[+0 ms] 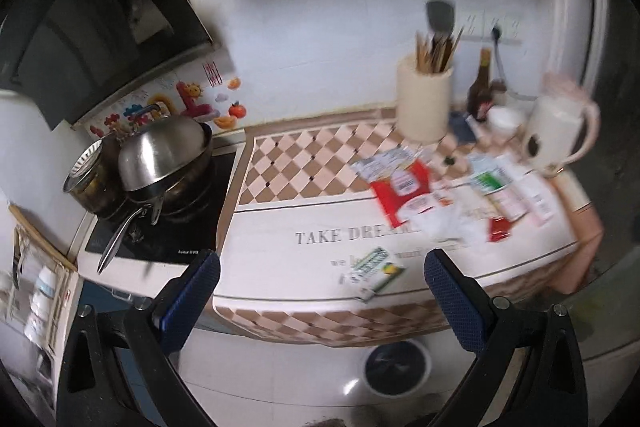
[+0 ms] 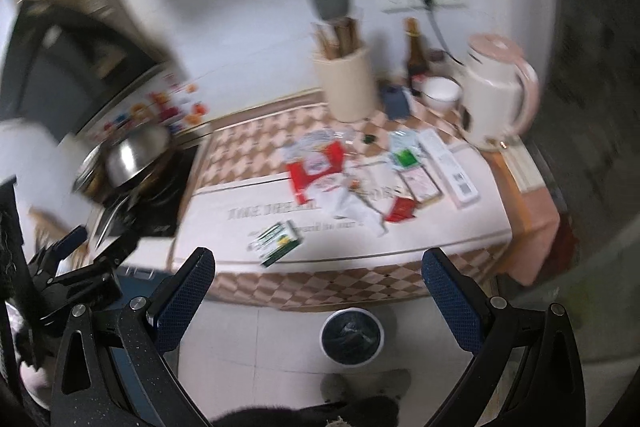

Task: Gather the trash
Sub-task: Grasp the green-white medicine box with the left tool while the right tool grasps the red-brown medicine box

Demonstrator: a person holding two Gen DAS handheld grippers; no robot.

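Trash lies on the clothed counter (image 1: 280,259): a green and white carton (image 1: 374,273) near the front edge, a red and white wrapper (image 1: 402,193), crumpled clear plastic (image 1: 444,223), a small red sachet (image 1: 498,229) and several flat packets (image 1: 516,191). The same carton (image 2: 278,242), wrapper (image 2: 316,167), sachet (image 2: 402,209) and packets (image 2: 444,167) show in the right wrist view. A round bin with a dark bag (image 1: 397,367) (image 2: 352,337) stands on the floor below the counter edge. My left gripper (image 1: 322,281) is open and empty in front of the counter. My right gripper (image 2: 318,281) is open and empty above the floor; the left gripper (image 2: 76,267) shows at its far left.
A hob with a pan and steel bowl (image 1: 164,155) is on the left. At the back stand a utensil holder (image 1: 424,99), a dark bottle (image 1: 480,91), a white bowl (image 2: 440,93) and a kettle (image 1: 556,135). A range hood (image 1: 80,27) hangs at upper left.
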